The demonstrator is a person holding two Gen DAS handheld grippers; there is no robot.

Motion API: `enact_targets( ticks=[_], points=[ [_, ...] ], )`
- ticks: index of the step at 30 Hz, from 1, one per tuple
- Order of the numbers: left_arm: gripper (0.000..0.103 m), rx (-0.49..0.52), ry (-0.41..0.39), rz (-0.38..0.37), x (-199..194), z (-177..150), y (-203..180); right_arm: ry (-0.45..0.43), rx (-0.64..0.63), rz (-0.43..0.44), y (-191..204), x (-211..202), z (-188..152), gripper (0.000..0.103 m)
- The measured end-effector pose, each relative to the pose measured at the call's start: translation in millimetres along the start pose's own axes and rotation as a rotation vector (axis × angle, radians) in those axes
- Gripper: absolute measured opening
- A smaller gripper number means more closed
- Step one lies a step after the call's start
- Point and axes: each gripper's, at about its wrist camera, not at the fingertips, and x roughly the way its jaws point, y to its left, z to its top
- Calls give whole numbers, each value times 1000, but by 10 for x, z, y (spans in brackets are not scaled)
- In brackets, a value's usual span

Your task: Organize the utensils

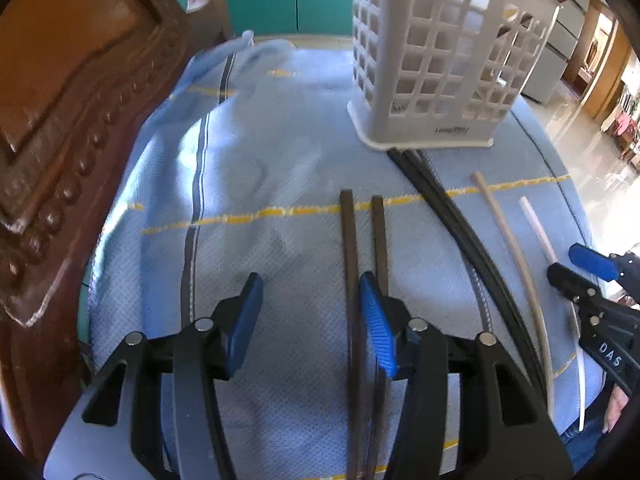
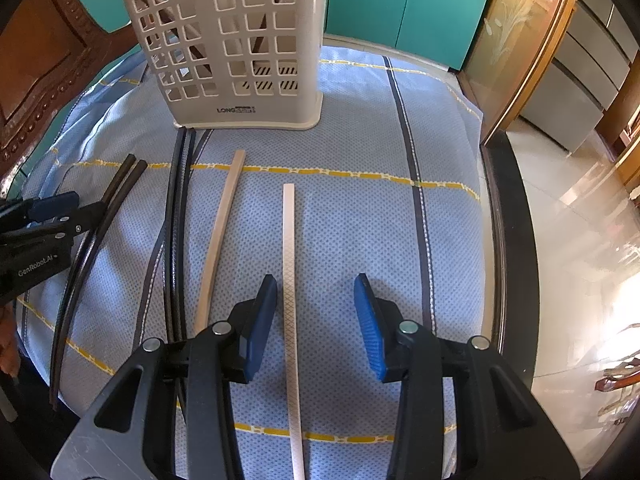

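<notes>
While nothing is yet lifted:
Far left: carved wooden frame (image 1: 60, 128) along the left edge of the surface, which is draped in a blue cloth (image 1: 280, 152).
Left tongs (image 1: 308, 320): released, angled down over the brown chopstick pair (image 1: 352, 248); one stick lies in the gap, the other just outside the right-hand pad (image 1: 378, 320).
Middle: black chopstick pair (image 2: 178, 216), far tips touching the base of the white slotted holder (image 2: 240, 40), which stands upright toward the far edge.
Right of that: tan chopstick (image 2: 220, 232), then white chopstick (image 2: 289, 280).
Right tongs (image 2: 316, 316): released, straddling the white chopstick without pressing it.
Step in hand: lining up for a pickup, likely.
Next move: lower, clench on a stick, carry to the holder, drop in upright.
</notes>
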Motion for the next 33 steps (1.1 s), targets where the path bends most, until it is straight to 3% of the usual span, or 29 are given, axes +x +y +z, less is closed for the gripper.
enact_targets(
  ticks=[3,4,5,6,7,9,11,14,23,28,33],
  points=[
    [52,13,-2,8,5,4,-13,-6,-19,-13,34,-5,-3,38],
    [51,17,-7,13,7,3,-27,-9,-28,-5,62,-7,-6,32],
    [49,24,-10,15,-4,-3,-44,-8,-34,16,83,-9,-8,18],
    [36,34,-12,-6,-7,3,-70,-6,-40,41,109,-10,-8,8],
    [22,37,-11,-27,-32,-19,-98,-9,-46,45,129,-11,-10,6],
    [9,48,-15,-35,-26,-6,-135,-15,-40,57,130,-12,-5,6],
    [7,32,-21,-42,-20,2,-124,-31,-18,91,96,-48,7,6],
    [7,-2,-58,-61,-114,30,-73,-134,-11,115,29,-304,35,6],
    [7,-31,-388,-188,-1446,152,64,-432,36,261,-325,-1489,109,6],
    [7,-23,-621,-260,-2235,488,39,-597,76,302,-405,-2122,508,6],
    [7,-123,-850,-286,-2595,842,114,-840,218,317,-559,-2475,950,6]
  ],
)
